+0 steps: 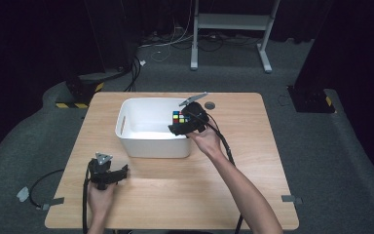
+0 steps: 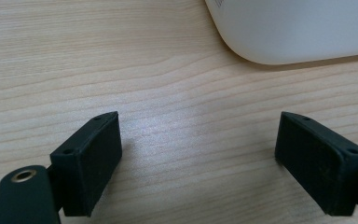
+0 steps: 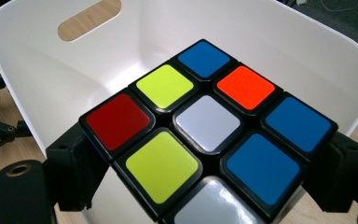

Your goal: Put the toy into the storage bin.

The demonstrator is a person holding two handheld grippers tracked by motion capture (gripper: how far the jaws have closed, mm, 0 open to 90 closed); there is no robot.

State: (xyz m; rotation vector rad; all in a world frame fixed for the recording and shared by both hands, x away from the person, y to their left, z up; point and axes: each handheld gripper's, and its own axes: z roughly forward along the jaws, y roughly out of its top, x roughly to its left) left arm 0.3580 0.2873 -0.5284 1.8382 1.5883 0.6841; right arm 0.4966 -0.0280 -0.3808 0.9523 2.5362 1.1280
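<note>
While your right gripper (image 1: 184,122) hangs over the bin (image 1: 126,139), just inside its near right corner, it pinches the cube (image 1: 179,117) by two opposite sides, so the cube sits above the bin's floor, probably so it can be let go to drop inside. Your left gripper (image 1: 119,173) rests on the table (image 1: 253,161) in front of the bin's near left corner, out of the way; from the high view its jaws are too small to read.

From the left gripper view, that gripper (image 2: 198,158) has its jaws spread wide with nothing between them but bare table (image 2: 74,56), and the bin's rounded corner (image 2: 298,32) lies just beyond.

From the right gripper view, the gripper (image 3: 205,172) presses its pads on the cube (image 3: 207,123) from either side. The bin's white wall (image 3: 279,42) curves round behind it, and a handle slot is cut in the wall opposite.
</note>
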